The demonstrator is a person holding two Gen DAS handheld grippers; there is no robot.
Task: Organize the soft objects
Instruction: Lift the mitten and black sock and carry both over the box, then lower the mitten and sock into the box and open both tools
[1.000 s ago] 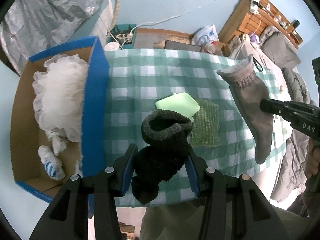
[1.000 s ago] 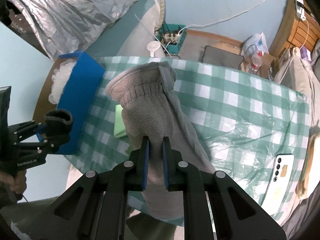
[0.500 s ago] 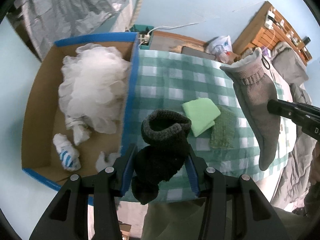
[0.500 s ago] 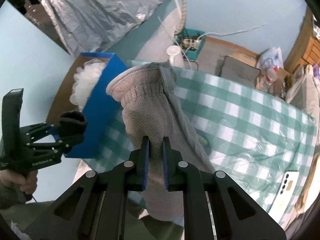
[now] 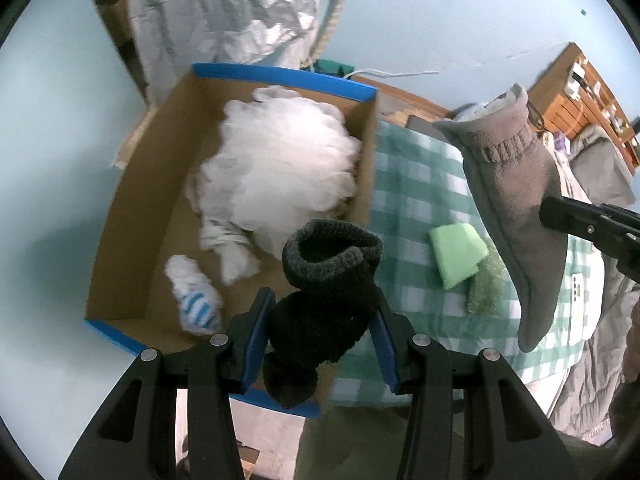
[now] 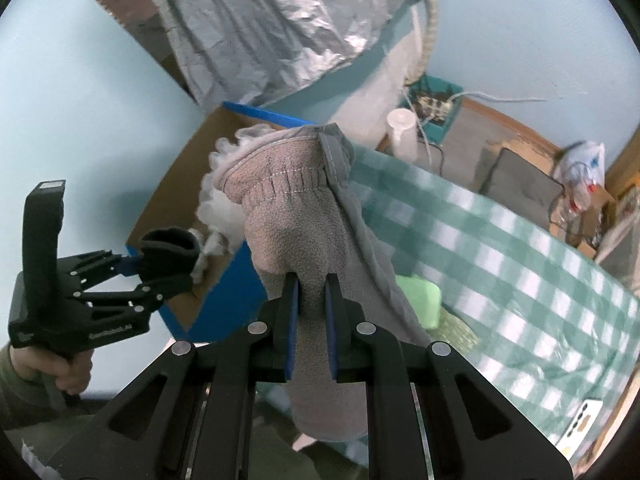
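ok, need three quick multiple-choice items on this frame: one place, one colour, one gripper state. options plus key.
1. Where is the fluffy white mesh bath pouf?
A. on the checked cloth
B. in the blue-rimmed cardboard box
C. in the right gripper

2. What colour is the folded sponge cloth on the green-and-white checked tablecloth?
A. light green
B. red
C. black

3. What does the left gripper hold?
A. nothing
B. the grey fleece glove
C. the black knitted sock

Key: 1 B, the pouf lies inside the box walls. 2 A, it is pale green. 3 C, the jaws press the sock's sides; the right gripper has the glove.
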